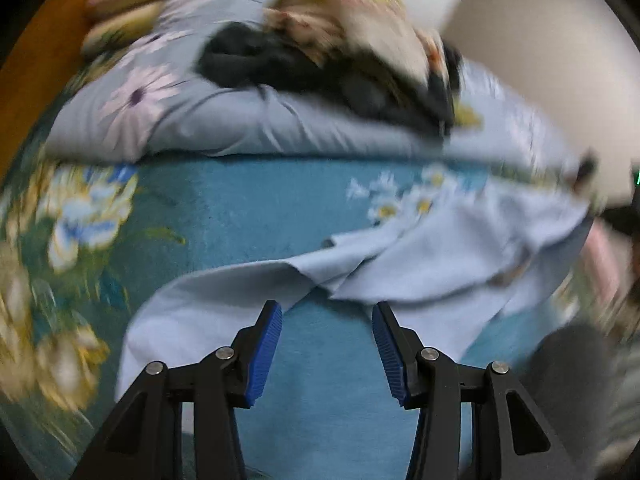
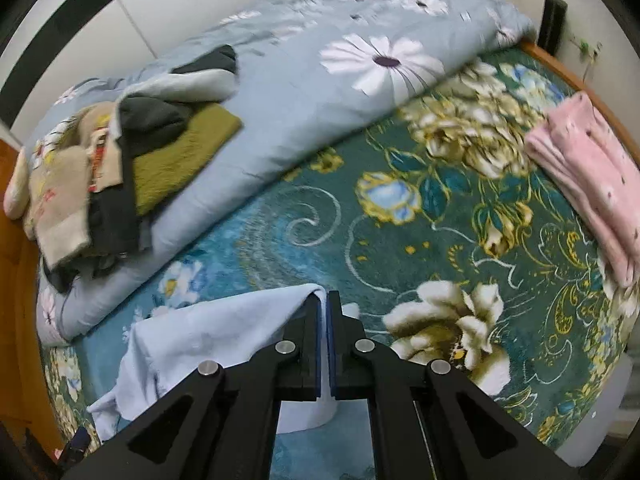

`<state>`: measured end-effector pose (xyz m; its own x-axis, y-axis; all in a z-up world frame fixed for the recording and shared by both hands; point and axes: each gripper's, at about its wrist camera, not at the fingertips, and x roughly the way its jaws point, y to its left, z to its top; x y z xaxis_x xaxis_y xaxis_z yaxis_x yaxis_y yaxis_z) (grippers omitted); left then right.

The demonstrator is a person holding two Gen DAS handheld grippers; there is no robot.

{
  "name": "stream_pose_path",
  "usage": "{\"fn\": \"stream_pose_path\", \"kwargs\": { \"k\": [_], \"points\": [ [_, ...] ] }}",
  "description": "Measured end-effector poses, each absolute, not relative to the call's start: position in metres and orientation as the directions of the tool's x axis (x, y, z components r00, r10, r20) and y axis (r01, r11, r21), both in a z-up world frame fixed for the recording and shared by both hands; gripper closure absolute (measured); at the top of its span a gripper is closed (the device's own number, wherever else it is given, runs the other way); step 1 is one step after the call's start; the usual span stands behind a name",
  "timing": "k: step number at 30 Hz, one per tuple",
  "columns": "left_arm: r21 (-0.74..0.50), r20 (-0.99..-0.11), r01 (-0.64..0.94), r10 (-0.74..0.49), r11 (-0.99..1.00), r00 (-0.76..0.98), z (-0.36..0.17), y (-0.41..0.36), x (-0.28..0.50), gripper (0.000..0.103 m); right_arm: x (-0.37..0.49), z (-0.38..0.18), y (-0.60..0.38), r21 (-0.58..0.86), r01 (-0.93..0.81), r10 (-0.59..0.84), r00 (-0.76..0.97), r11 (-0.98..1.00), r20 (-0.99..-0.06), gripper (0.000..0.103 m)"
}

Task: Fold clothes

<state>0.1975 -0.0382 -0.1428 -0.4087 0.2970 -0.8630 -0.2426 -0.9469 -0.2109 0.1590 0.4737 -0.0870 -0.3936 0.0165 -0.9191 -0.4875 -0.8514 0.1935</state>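
Note:
A light blue garment (image 1: 420, 264) lies rumpled on the teal floral bedspread (image 1: 240, 208). In the left wrist view my left gripper (image 1: 327, 306) is open just short of the garment's near edge. Only bedspread shows between its blue pads. In the right wrist view my right gripper (image 2: 325, 295) is shut on a corner of the same light blue garment (image 2: 208, 332). The cloth drapes down to the left from the fingertips over the bedspread (image 2: 400, 220).
A folded grey-blue daisy duvet (image 2: 320, 92) runs along the back of the bed. A pile of dark, olive and beige clothes (image 2: 120, 168) sits on its left end. A folded pink garment (image 2: 592, 176) lies near the bed's wooden edge (image 2: 560, 64) on the right.

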Motion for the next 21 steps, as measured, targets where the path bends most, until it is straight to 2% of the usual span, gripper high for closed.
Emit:
{"fn": "stream_pose_path", "kwargs": {
  "k": [7, 12, 13, 15, 19, 21],
  "points": [
    [-0.005, -0.897, -0.534, 0.24, -0.845, -0.371, -0.16, 0.041, 0.187, 0.052, 0.142, -0.119, 0.492, 0.168, -0.481, -0.002, -0.326, -0.86, -0.945, 0.101],
    [0.079, -0.915, -0.652, 0.204, -0.754, -0.347, -0.182, 0.085, 0.17, 0.052, 0.137, -0.122, 0.494, 0.146, -0.405, -0.008, -0.324, -0.903, -0.946, 0.098],
    [0.094, -0.919, -0.672, 0.195, -0.735, -0.342, -0.184, 0.088, 0.17, 0.052, 0.137, -0.121, 0.495, 0.123, -0.385, 0.008, -0.321, -0.915, -0.947, 0.096],
    [0.123, -0.927, -0.71, 0.176, -0.694, -0.332, -0.186, 0.093, 0.168, 0.052, 0.141, -0.118, 0.498, 0.079, -0.346, 0.038, -0.317, -0.935, -0.948, 0.074],
    [0.166, -0.937, -0.759, 0.139, -0.629, -0.319, -0.188, 0.093, 0.168, 0.052, 0.152, -0.111, 0.486, 0.028, -0.224, 0.049, -0.333, -0.974, -0.942, 0.068],
    [0.163, -0.94, -0.755, 0.131, -0.635, -0.314, -0.191, 0.09, 0.166, 0.052, 0.158, -0.11, 0.465, 0.012, -0.112, 0.029, -0.35, -0.994, -0.936, 0.059]
  ]
}}
